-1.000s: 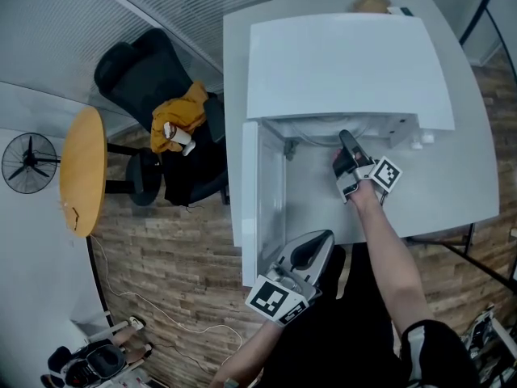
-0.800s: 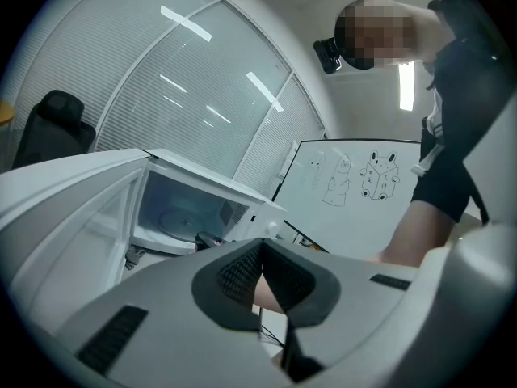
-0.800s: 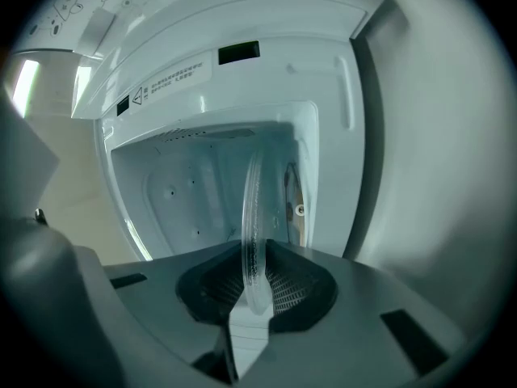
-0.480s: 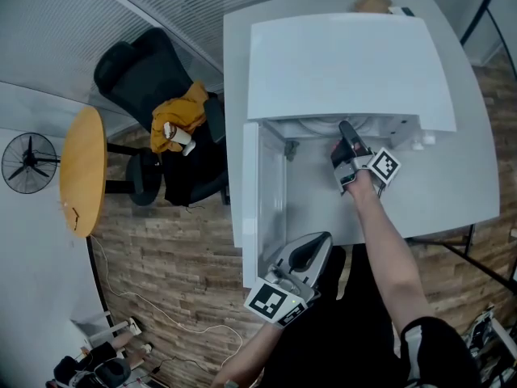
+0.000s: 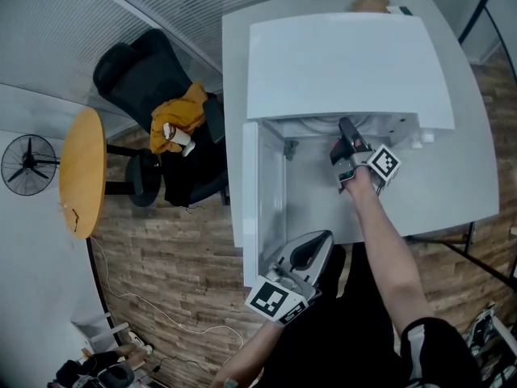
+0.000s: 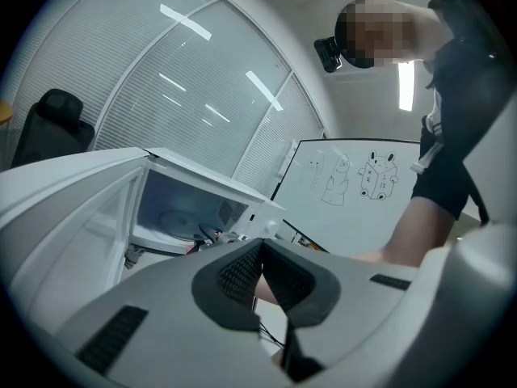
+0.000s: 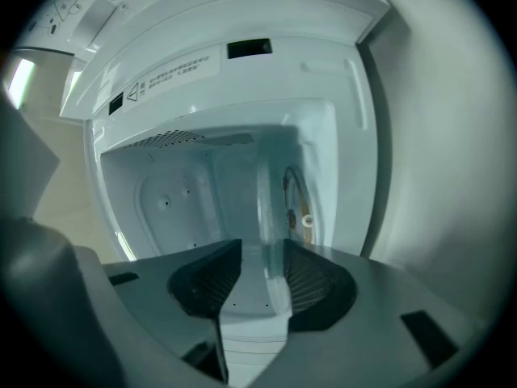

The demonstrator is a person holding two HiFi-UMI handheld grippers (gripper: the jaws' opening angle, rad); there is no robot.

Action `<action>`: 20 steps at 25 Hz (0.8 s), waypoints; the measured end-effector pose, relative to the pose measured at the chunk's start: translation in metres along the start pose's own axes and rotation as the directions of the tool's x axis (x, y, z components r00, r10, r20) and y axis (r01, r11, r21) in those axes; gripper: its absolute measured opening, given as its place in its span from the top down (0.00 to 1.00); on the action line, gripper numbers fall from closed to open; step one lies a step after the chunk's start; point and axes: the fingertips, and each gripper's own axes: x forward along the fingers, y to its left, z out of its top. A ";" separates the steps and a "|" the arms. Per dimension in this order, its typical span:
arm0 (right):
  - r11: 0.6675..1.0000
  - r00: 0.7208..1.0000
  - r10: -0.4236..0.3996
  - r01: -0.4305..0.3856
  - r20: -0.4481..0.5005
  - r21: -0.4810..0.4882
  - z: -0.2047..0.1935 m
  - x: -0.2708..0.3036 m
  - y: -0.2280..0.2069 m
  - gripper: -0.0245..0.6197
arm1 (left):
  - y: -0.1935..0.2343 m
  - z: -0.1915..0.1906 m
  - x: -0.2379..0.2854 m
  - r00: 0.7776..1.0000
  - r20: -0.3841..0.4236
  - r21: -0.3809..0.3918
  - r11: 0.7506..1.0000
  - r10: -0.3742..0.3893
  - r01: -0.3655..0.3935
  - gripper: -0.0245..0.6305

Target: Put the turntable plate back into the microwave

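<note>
As your right gripper (image 5: 346,129) jaws are opening at microwave (image 5: 347,63) mouth, turntable plate (image 7: 271,208) rim sits loose between them, plate inside cavity. Step: release. Next: back straight out, avoid nudging plate. Left gripper (image 5: 313,247) closed, empty, beside door (image 5: 266,208).

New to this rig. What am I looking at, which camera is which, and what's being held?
There is no robot here: a person holds a two-jaw gripper in each hand. The top-down picture comes from a camera on the person's head. The other two cameras ride on the grippers and look along their jaws. A white microwave sits on a white table with its door swung open. The right gripper reaches into the cavity. Its jaws are opening, with the rim of the glass turntable plate between them. The left gripper hangs back near the person's body, jaws together and empty.
</note>
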 end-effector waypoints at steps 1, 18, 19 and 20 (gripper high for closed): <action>1.000 1.000 0.013 -0.013 -0.006 0.005 -0.001 0.001 0.003 0.68 | 0.000 0.000 0.000 1.000 -0.001 0.000 1.000 -0.002 0.002 0.97; 0.998 0.998 -0.039 0.037 -0.042 -0.060 -0.008 -0.005 0.022 0.20 | -0.014 -0.002 0.007 0.999 -0.001 0.003 0.999 -0.039 0.039 0.97; 0.997 0.998 -0.044 0.041 -0.046 -0.061 -0.008 -0.007 0.022 0.20 | -0.016 -0.003 0.007 0.999 -0.001 0.003 0.999 -0.040 0.040 0.97; 0.997 0.997 -0.049 0.046 -0.051 -0.059 -0.008 -0.009 0.020 0.21 | -0.017 -0.003 0.007 0.999 -0.001 0.002 0.999 -0.042 0.042 0.97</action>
